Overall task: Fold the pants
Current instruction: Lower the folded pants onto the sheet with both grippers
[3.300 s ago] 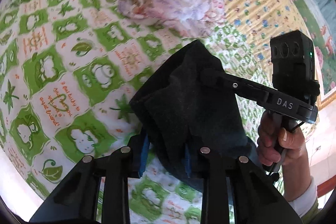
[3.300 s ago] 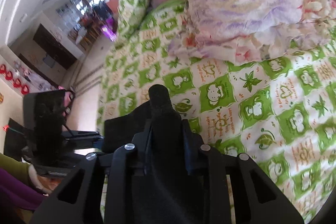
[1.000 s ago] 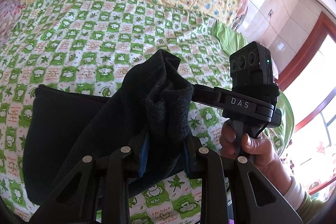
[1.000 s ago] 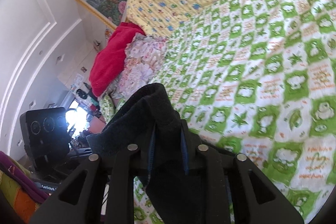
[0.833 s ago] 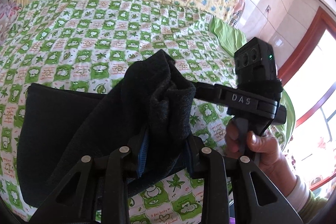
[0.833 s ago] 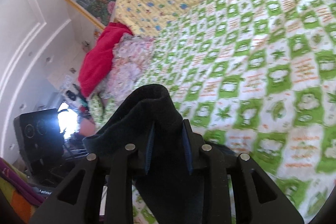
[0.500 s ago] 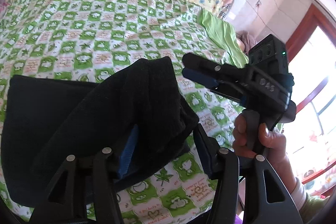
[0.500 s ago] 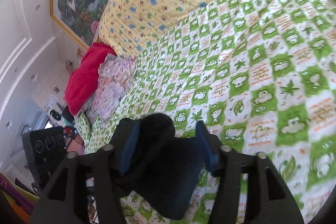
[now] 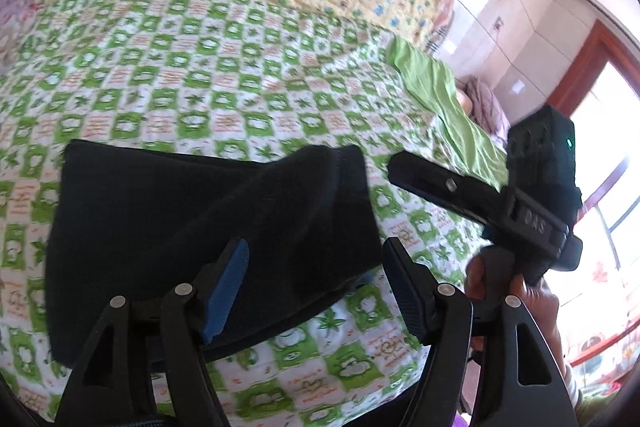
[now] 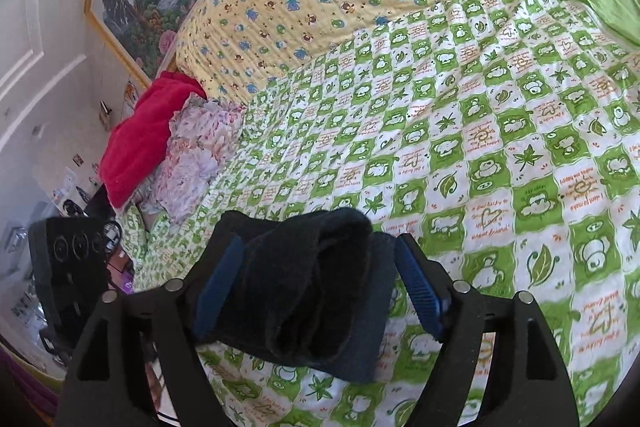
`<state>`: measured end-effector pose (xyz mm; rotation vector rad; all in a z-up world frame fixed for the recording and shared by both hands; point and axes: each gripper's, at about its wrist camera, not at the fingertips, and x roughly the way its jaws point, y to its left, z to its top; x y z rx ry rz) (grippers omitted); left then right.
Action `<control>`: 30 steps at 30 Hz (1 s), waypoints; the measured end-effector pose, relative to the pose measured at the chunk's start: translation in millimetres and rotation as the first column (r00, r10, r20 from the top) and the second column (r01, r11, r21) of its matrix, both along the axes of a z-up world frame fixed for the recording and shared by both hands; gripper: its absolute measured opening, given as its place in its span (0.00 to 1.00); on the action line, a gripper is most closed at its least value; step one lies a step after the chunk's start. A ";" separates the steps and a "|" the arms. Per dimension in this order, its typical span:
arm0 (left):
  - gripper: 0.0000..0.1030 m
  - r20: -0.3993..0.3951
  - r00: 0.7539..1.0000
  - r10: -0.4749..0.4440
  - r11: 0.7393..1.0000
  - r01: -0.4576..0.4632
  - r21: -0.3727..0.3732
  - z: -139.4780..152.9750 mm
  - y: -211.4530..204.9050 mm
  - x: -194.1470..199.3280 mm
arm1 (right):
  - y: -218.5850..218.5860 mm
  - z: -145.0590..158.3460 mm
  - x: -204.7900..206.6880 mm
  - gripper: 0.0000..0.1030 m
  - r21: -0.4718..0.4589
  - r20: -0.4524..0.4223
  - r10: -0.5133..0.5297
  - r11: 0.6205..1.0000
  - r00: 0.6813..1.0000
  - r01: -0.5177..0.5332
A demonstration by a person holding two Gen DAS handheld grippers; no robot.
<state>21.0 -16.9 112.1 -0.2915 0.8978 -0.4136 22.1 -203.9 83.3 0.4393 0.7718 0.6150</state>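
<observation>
On checked bedspread (image 9: 168,67) | folded black pants (image 9: 192,227) lie crosswise just ahead | left gripper (image 9: 316,275) and right gripper (image 10: 320,275) spread wide, empty

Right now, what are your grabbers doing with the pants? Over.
Left gripper open, right gripper open. Pants folded, lying on the bed, a bunched end between the right fingers. Nothing in the way.
</observation>
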 end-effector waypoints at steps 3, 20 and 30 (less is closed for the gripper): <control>0.68 -0.006 0.999 0.037 0.999 -0.037 -0.010 0.0 14.6 -1.4 | 6.5 1.1 -3.5 0.78 -0.027 0.006 -0.003 1.000 1.000 0.004; 0.73 -0.003 0.980 0.197 0.980 -0.197 -0.015 1.9 72.0 -16.9 | 36.7 10.4 -21.7 0.92 -0.154 0.005 -0.068 0.986 0.998 0.068; 0.76 -0.029 0.953 0.300 0.953 -0.301 -0.032 -5.9 111.5 -23.3 | 54.7 2.9 -16.5 0.95 -0.183 -0.052 -0.130 0.976 0.990 0.118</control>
